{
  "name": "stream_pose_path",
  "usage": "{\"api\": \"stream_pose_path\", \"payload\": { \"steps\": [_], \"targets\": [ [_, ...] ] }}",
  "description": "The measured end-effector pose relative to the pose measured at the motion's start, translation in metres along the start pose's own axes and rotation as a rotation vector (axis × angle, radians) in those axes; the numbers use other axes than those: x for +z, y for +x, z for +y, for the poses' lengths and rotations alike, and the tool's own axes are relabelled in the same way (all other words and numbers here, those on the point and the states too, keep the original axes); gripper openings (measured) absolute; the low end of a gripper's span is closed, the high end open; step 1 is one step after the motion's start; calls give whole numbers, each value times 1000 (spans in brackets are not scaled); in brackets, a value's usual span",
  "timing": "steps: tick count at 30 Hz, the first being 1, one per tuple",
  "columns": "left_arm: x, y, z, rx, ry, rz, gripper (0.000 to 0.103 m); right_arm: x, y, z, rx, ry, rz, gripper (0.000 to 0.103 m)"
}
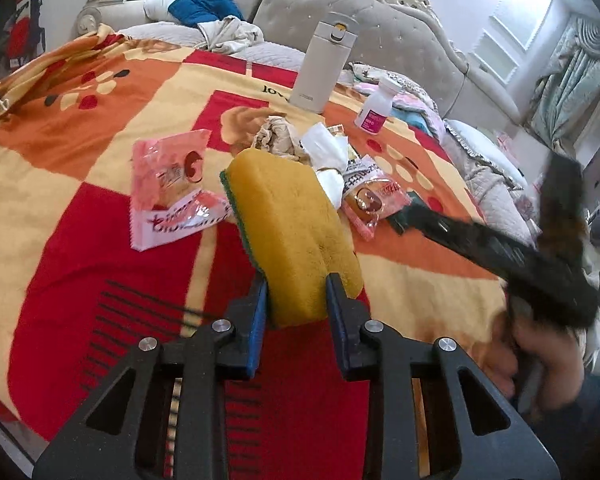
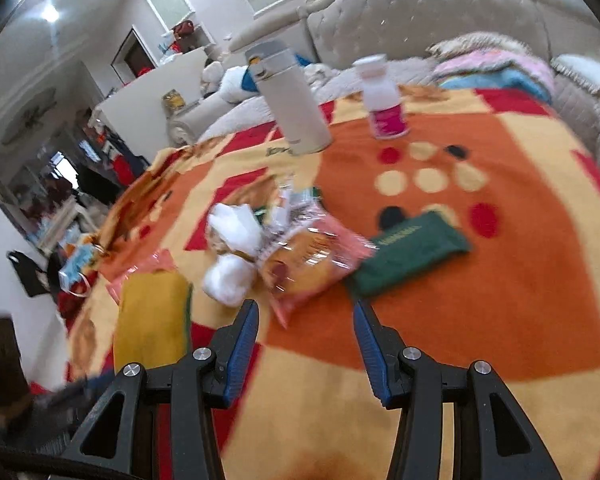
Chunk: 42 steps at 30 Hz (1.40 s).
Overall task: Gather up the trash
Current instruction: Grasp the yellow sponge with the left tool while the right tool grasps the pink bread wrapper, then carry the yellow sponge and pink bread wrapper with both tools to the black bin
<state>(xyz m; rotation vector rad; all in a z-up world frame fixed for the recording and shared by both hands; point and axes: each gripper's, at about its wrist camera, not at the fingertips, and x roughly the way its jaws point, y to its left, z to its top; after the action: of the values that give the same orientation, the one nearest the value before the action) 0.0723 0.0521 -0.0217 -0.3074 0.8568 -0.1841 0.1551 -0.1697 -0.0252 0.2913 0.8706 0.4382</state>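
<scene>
1. Early in the job, I judge: most trash sits loose on the blanket [image 1: 100,264], and no bin or bag shows in either view.
2. Left gripper [image 1: 296,280] is clamped on a yellow sponge [image 1: 288,216] with a green backing. Both blue pads press its near end; the rest sticks out forward over the blanket.
3. Whether the sponge counts as trash I can't say. It's the only item in hand.
4. Still lying there: a pink wrapper [image 1: 172,184] left of the sponge, crumpled tissues [image 2: 236,240] and a brown paper wad [image 1: 276,136] behind it, and a snack packet [image 2: 312,256] just right of the tissues.
5. A green pouch [image 2: 412,252] lies touching the packet's right edge.
6. A flask [image 2: 292,100] and a pill bottle [image 2: 384,100] stand upright farther back, well apart from the pile. Probably not trash.
7. Right gripper [image 2: 306,344] has jaws apart with nothing between them. It points down at an angle toward the packet and tissues, tips near but not touching. Its view is blurred.
8. From the left camera the right gripper reaches in from the right, a hand [image 1: 540,356] on its handle low at that edge.
9. Left: grab the wrappers, tissues and wad, then put them somewhere.
</scene>
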Motion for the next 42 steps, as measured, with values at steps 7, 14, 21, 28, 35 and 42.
{"api": "stream_pose_path", "payload": {
  "steps": [7, 14, 21, 28, 35, 42],
  "targets": [
    [-11, 4, 6, -4, 13, 37, 26, 12, 47, 14, 1, 57, 50, 47],
    [-11, 4, 11, -19, 0, 44, 26, 23, 60, -15, 57, 278, 0, 55],
    [-9, 2, 13, -22, -1, 43, 26, 37, 74, 5, -4, 153, 8, 65],
    [-8, -3, 13, -20, -10, 41, 26, 37, 69, 22, -105, -9, 42, 53],
    [-5, -14, 9, -23, -4, 29, 26, 18, 21, 20, -97, -15, -5, 53],
    [-7, -24, -6, -51, 25, 26, 26, -9, -30, 25, -81, -19, -9, 53]
  ]
}}
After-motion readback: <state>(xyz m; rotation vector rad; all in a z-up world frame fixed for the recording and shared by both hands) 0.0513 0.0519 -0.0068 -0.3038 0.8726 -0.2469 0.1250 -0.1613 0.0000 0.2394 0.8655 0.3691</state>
